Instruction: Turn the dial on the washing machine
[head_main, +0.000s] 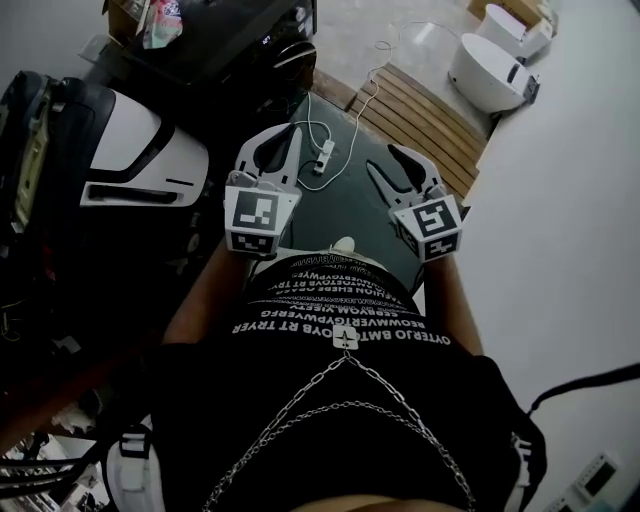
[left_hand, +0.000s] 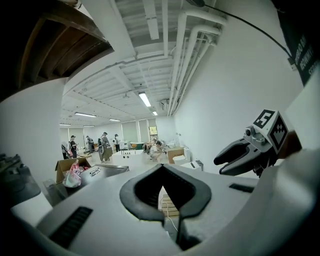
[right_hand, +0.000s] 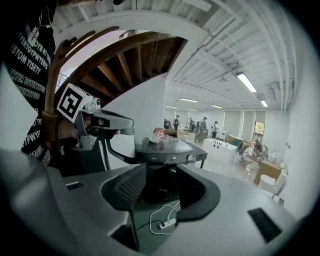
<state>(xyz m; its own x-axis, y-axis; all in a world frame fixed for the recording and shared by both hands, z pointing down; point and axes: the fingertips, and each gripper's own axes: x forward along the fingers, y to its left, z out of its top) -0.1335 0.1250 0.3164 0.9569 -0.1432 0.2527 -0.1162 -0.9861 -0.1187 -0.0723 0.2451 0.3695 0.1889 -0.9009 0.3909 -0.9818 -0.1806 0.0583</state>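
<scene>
1. The washing machine is a dark, flat-topped box well ahead of the right gripper, apart from it.
2. Its dial seems a small pale knob near the front panel's right end.
3. The right gripper's jaws are opening, with nothing between them.
4. The left gripper is closed tip to tip and empty.

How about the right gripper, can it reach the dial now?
Probably not yet: the right gripper, jaws opening and empty, is far short of the dial, though nothing blocks the way.
</scene>
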